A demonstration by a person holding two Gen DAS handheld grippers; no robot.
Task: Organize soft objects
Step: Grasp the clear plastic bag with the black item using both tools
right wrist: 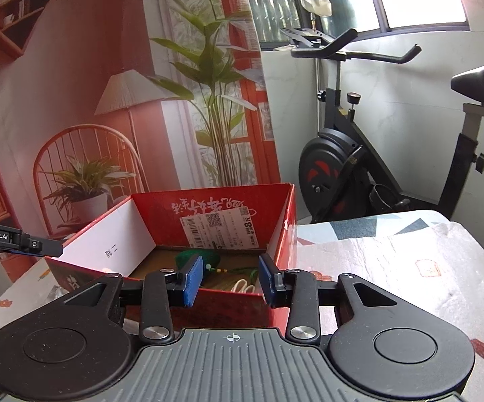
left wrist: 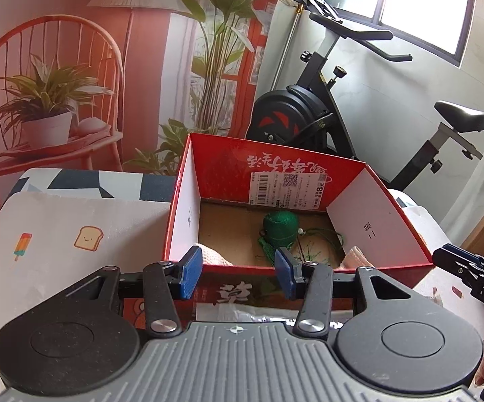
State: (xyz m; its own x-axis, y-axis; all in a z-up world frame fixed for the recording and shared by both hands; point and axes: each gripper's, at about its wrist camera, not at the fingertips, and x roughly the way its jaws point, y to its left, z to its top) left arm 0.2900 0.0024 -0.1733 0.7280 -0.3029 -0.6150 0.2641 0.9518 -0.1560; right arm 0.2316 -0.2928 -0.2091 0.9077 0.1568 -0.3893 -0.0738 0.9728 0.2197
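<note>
You are holding the left gripper [left wrist: 238, 276] and right gripper [right wrist: 231, 280] partly open and empty at the near rim of the red box [left wrist: 381, 211], likely because the soft things are already lying inside: the green yarn ball [left wrist: 280, 231] just beyond your left claw.

Daylight from the blown-out window [left wrist: 423, 3] — sharp centre, fisheye-bent edges, reddish tint left.

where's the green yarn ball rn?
In the left wrist view the green yarn ball sits on the floor of the red box, near the back wall below the white label, right of centre.
</note>
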